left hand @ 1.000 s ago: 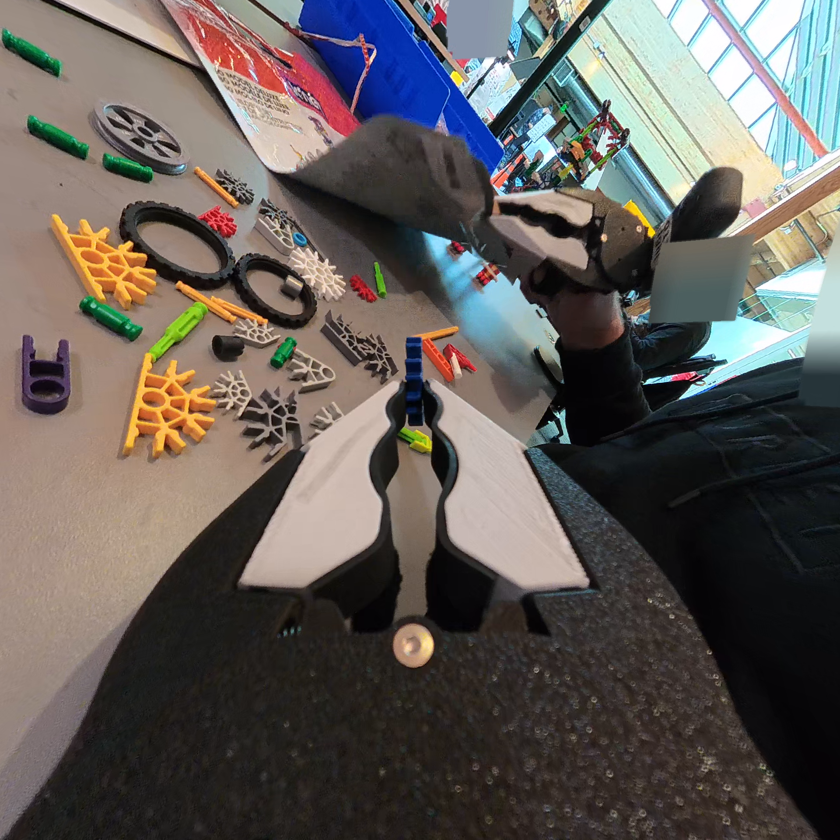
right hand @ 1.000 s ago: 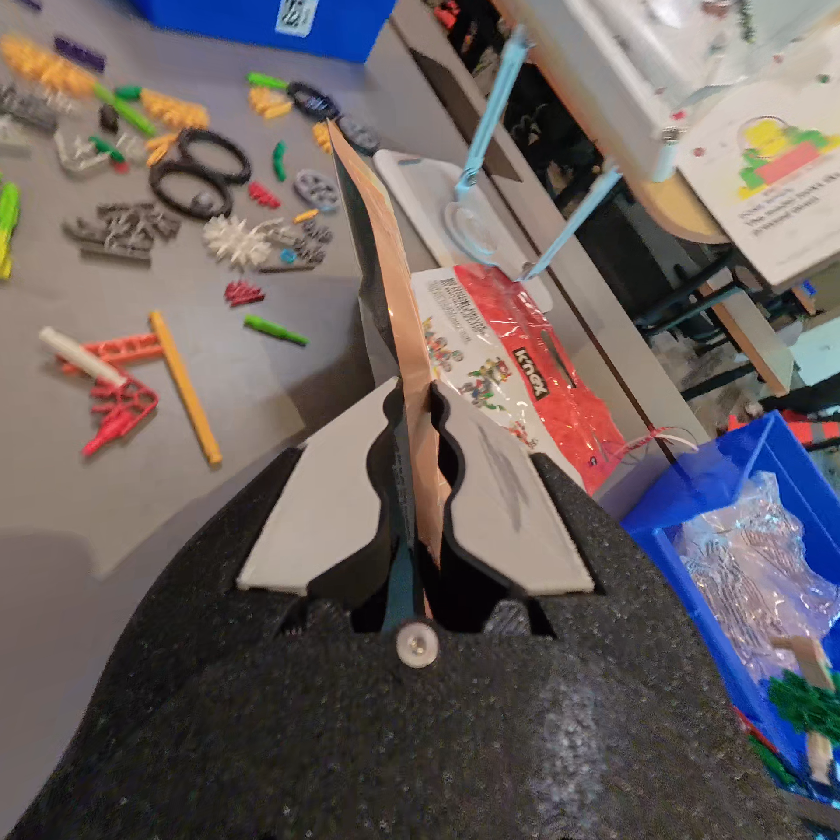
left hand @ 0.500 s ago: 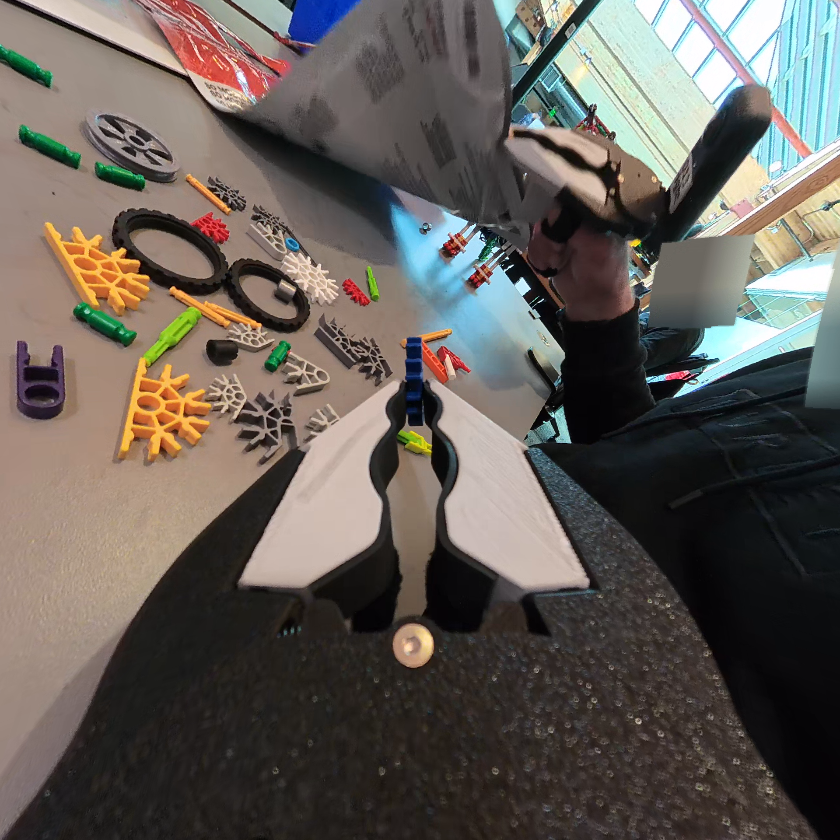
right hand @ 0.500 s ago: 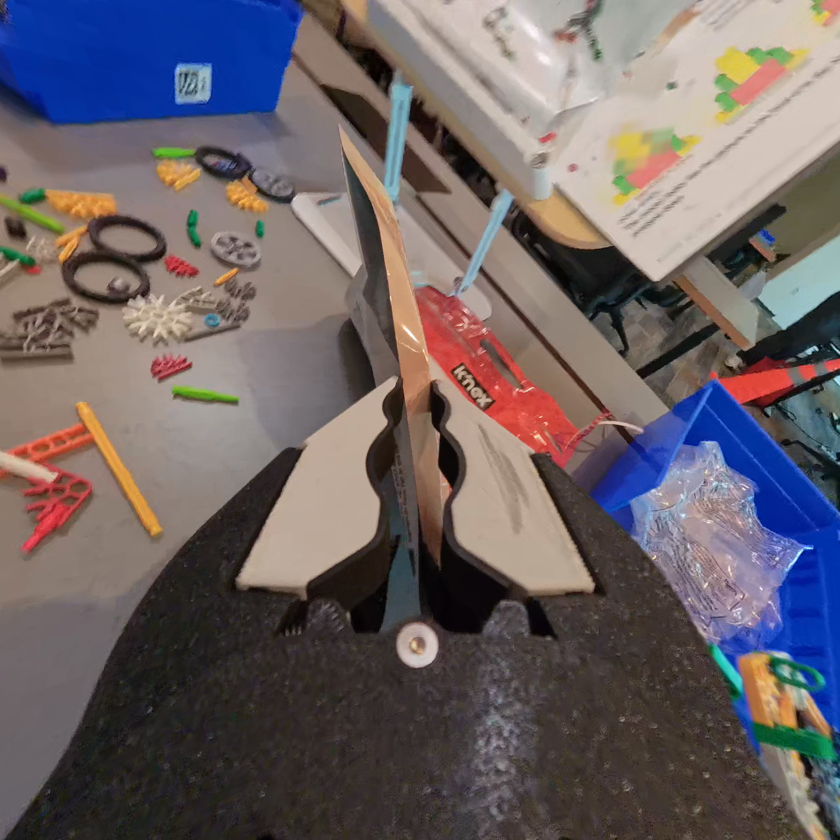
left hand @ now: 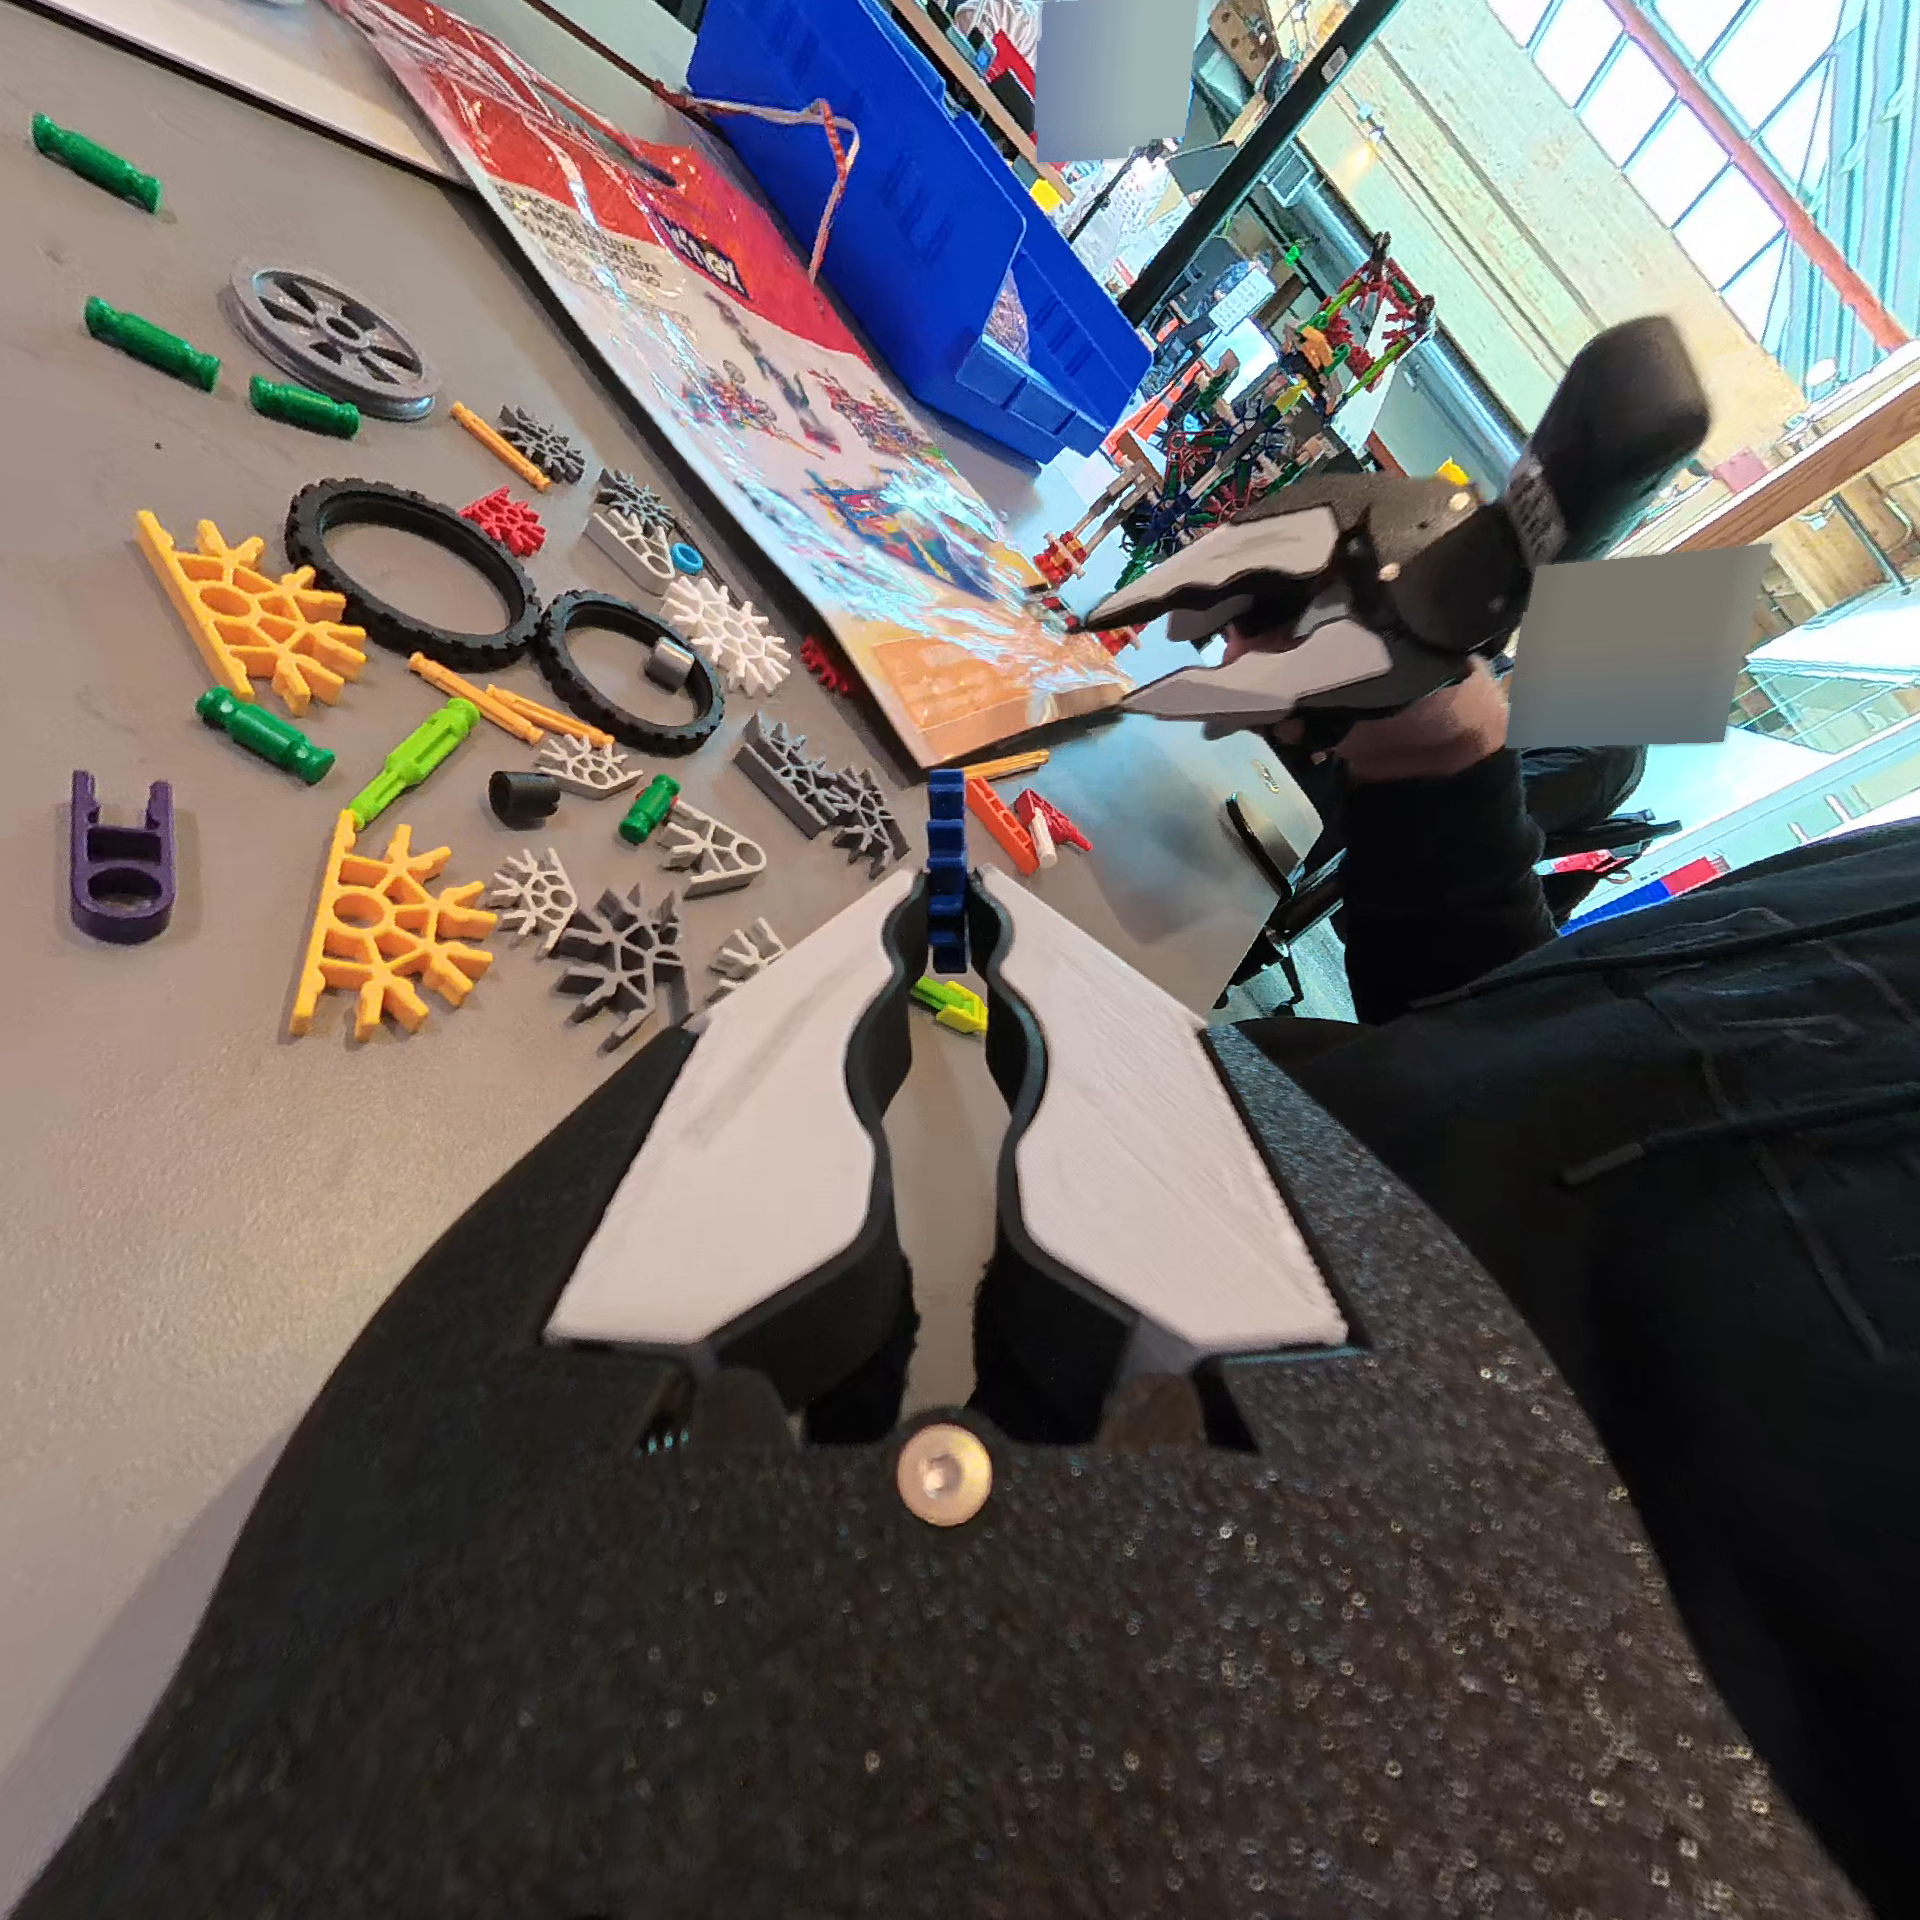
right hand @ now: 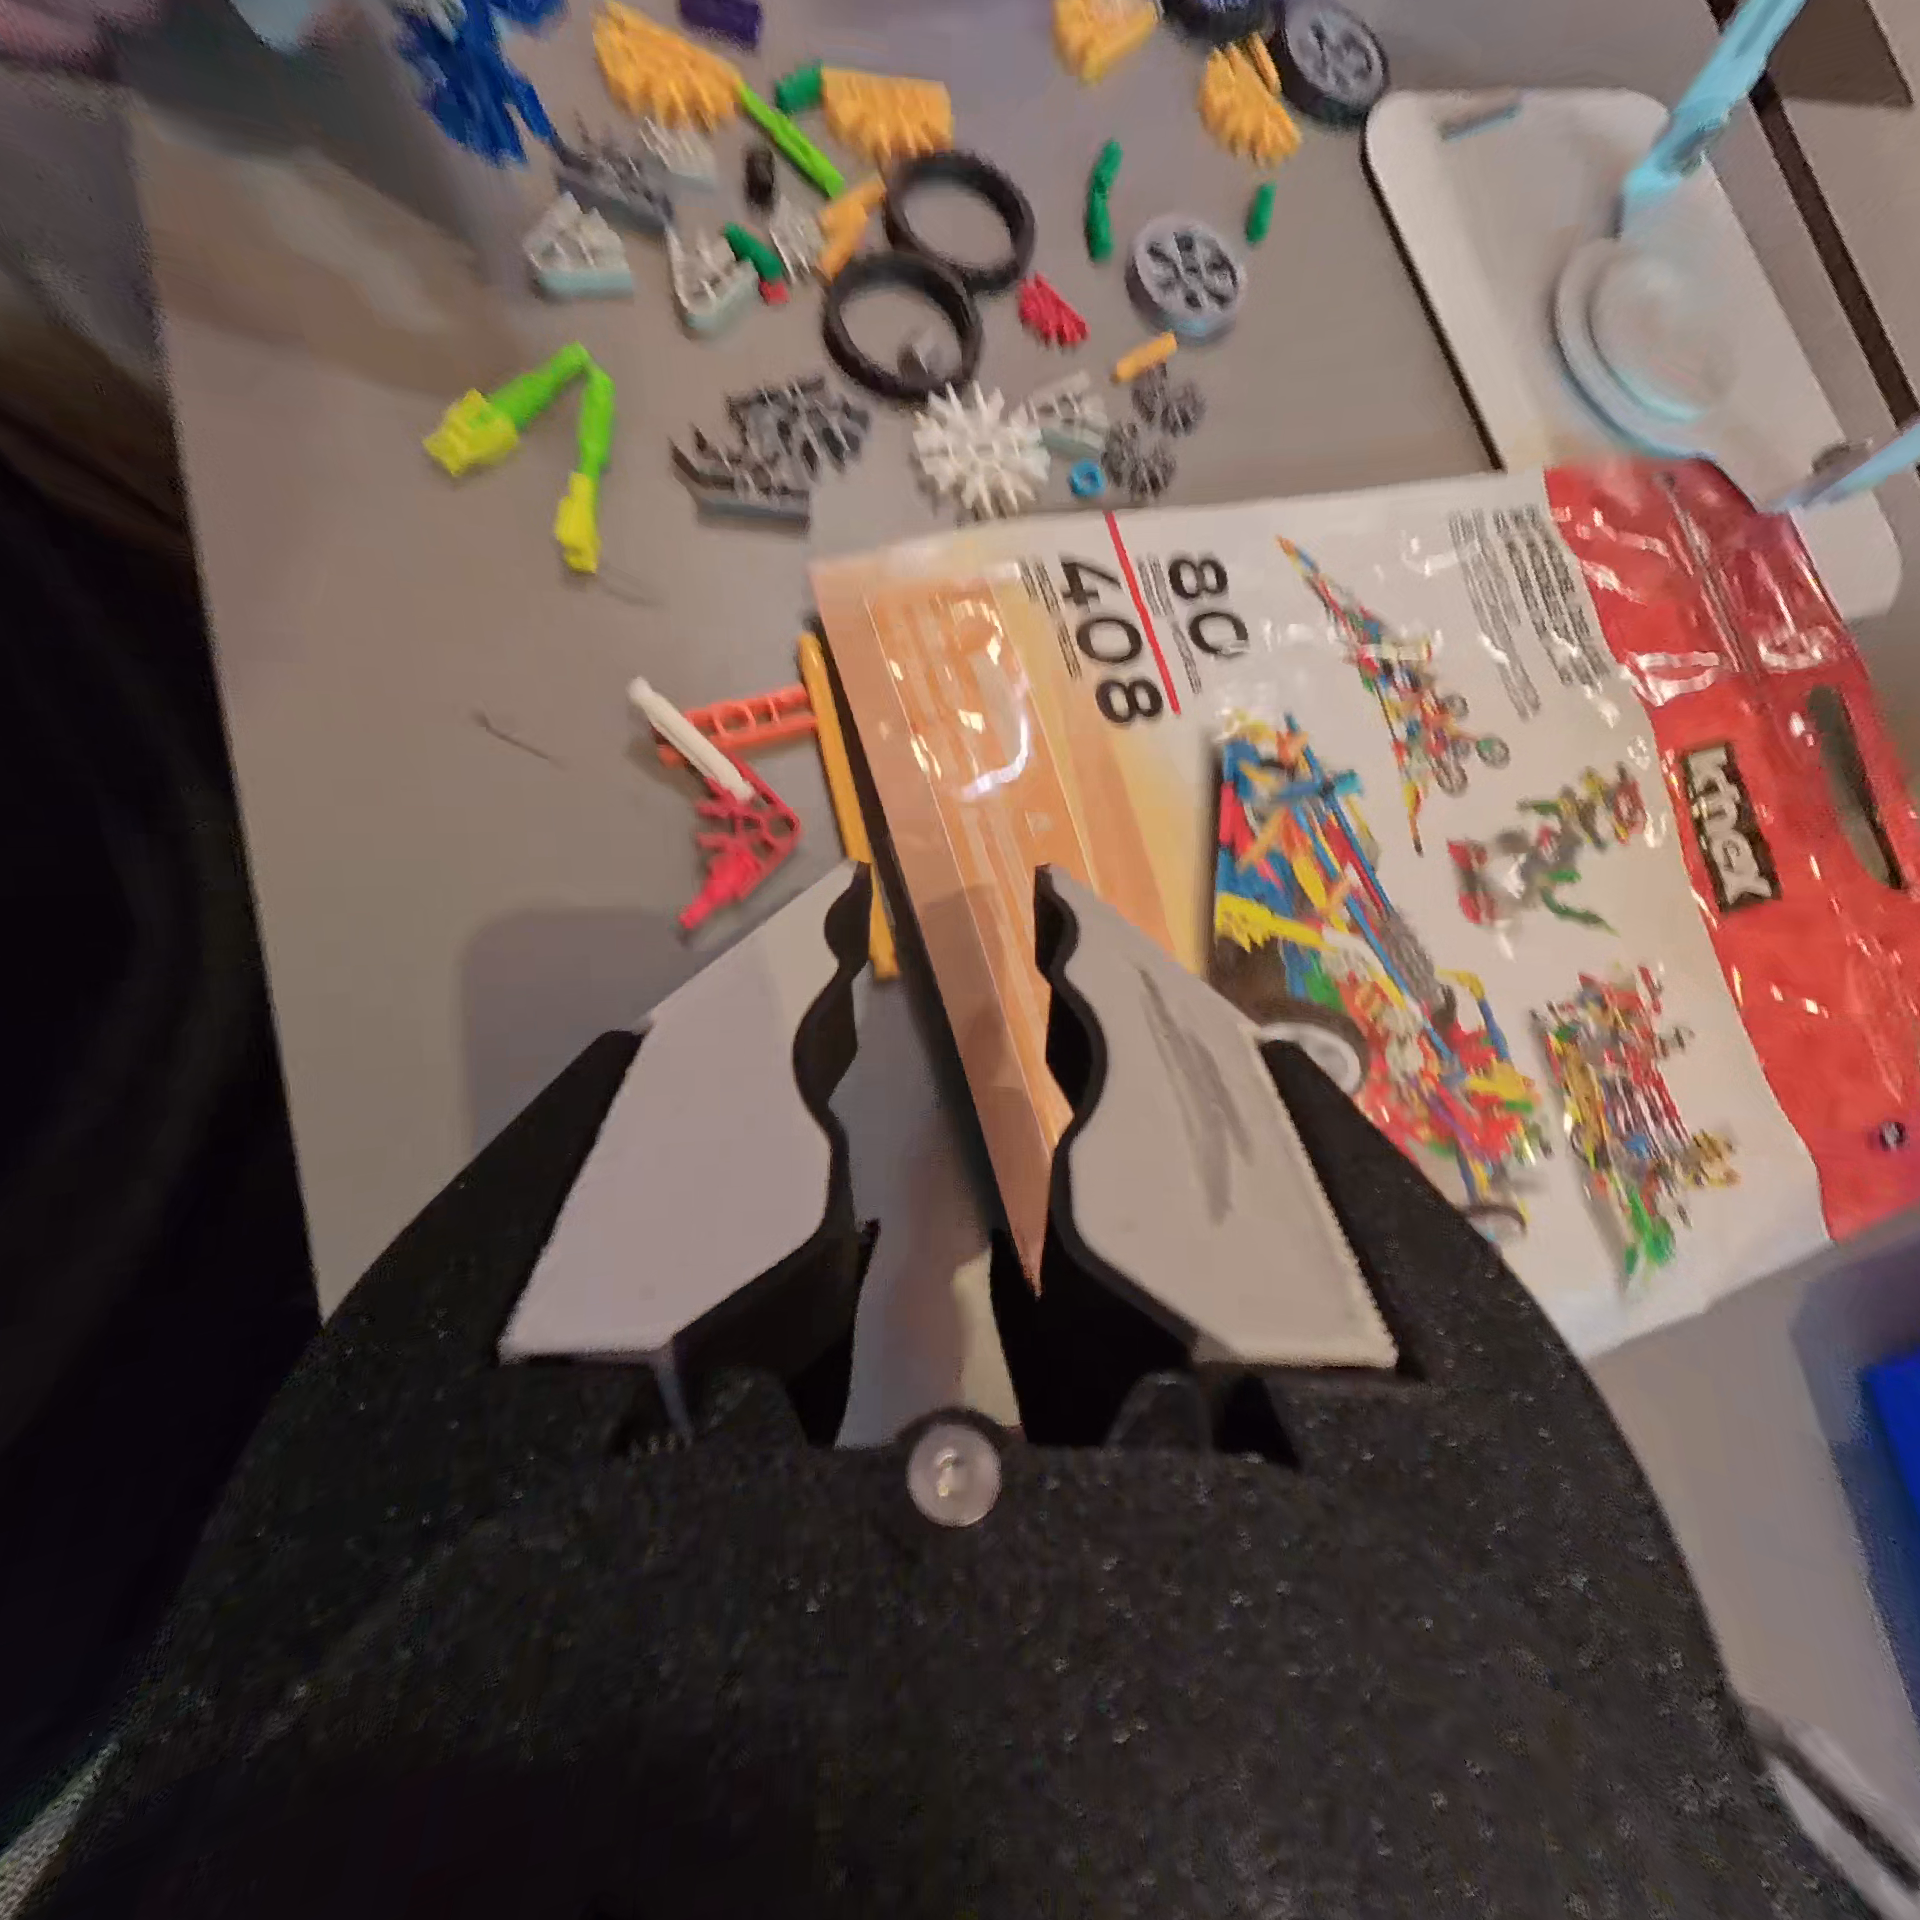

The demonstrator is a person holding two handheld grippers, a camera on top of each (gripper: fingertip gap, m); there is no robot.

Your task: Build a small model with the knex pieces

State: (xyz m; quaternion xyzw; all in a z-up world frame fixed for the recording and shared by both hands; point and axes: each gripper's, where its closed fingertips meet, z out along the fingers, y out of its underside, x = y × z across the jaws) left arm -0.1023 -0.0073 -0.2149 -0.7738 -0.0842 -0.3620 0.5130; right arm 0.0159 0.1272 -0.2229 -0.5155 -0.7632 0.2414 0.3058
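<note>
My left gripper [left hand: 945, 894] is shut on a small blue toothed building piece [left hand: 945, 831] and holds it upright above the grey table [left hand: 208, 1143]. My right gripper [right hand: 951, 878] is open. The orange end of a red and white printed plastic bag [right hand: 1351, 790] lies between its fingers, and the bag is spread flat on the table. The pads do not press on it. In the left wrist view the right gripper [left hand: 1103, 665] hangs with jaws apart at the near corner of the bag [left hand: 790, 416].
Several loose building pieces lie around: two black tyres [left hand: 416, 571], yellow connectors [left hand: 384, 925], green rods [left hand: 151, 343], a grey wheel [left hand: 332, 338], a purple clip [left hand: 120, 862]. A blue bin [left hand: 914, 229] stands behind the bag. A white tray [right hand: 1507, 312] is at the far right. Across from one pair of fingers to the other is roughly 20 cm. From my left tips it is roughly 11 cm to the purple clip [left hand: 120, 862]; from my right, 25 cm.
My right gripper held the bag lifted and edge-on in shut jaws. It has since lowered the bag flat onto the table and opened. My left gripper keeps the blue piece, unmoved.
</note>
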